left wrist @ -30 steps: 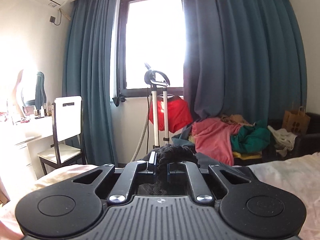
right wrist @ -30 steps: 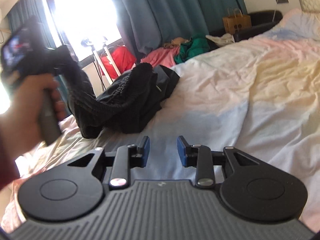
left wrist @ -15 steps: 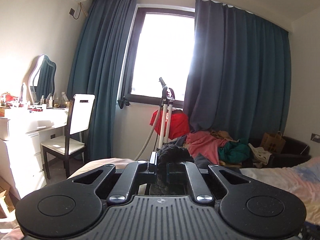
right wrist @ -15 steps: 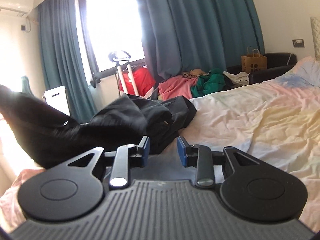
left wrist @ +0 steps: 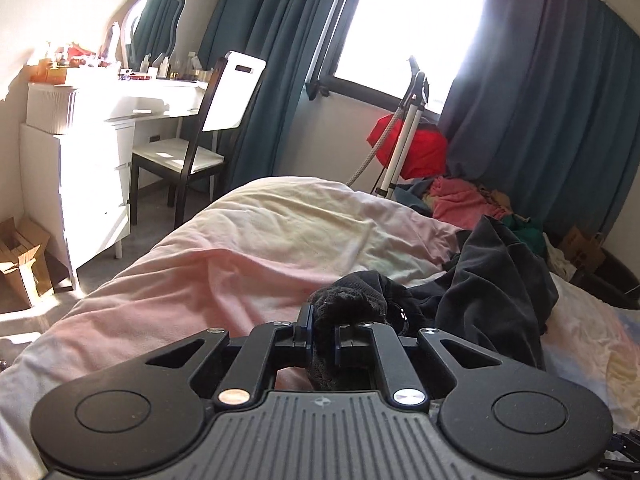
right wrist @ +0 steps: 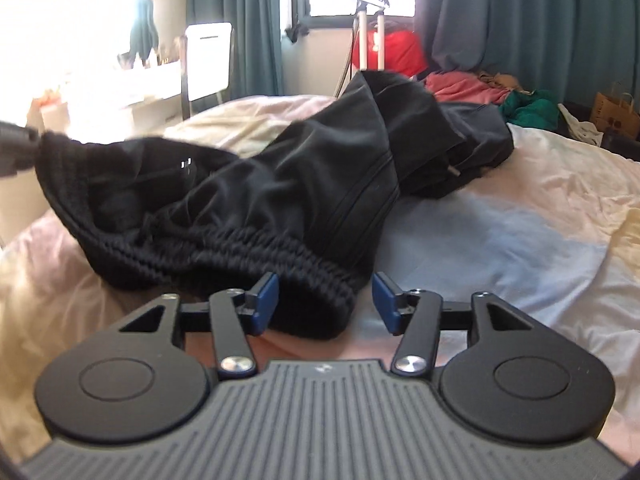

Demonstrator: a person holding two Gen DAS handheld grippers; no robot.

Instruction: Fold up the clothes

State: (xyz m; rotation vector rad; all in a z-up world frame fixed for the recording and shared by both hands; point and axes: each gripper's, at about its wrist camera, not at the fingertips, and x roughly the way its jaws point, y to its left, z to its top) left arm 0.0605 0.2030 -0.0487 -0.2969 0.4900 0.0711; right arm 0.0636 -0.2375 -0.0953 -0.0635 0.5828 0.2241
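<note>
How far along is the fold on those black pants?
Early. Done: left gripper is clamped on the black pants at the waistband. In hand: right gripper, jaws just opening, straddles the waistband's other end without pinching. Left: pants lie bunched on the bed; no fold shows.

Strong daylight through window [left wrist: 416, 28] ahead, glare blown white; dresser [left wrist: 120, 92] overexposed ahead-left. Fisheye bending at edges, dark corners. Right view slightly blurred.

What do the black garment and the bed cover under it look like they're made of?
Black garment: soft matte woven or knit fabric, judging by its limp folds; its gathered ribbed band looks like elastic knit. Bed cover: thin, matte, cotton-like cloth with fine creases and faded pastel patches; the exact fibre cannot be told.
</note>
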